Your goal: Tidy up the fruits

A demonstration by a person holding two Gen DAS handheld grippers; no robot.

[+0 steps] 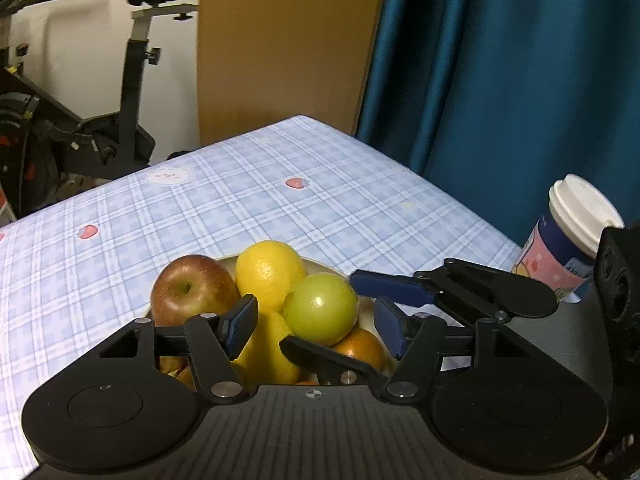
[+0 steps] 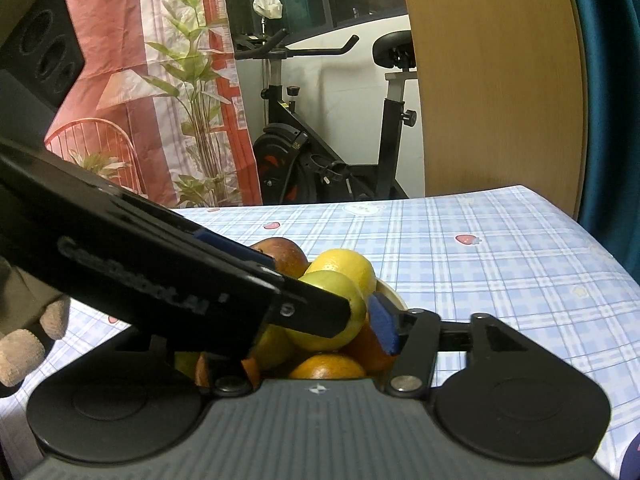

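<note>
Left wrist view: fruits sit piled in the bowl near the table's front edge, both tongs apart around the green apple, gripping nothing; sorting looks nearly finished

We record the setting as a home room. A table under a blue plaid cloth printed with strawberries and a bunny serves as landmark. Beyond its far edge stands an exercise bike, beside a wooden panel. A teal curtain hangs just behind the table; a printed plant-pattern drape hangs past the bike.
</note>
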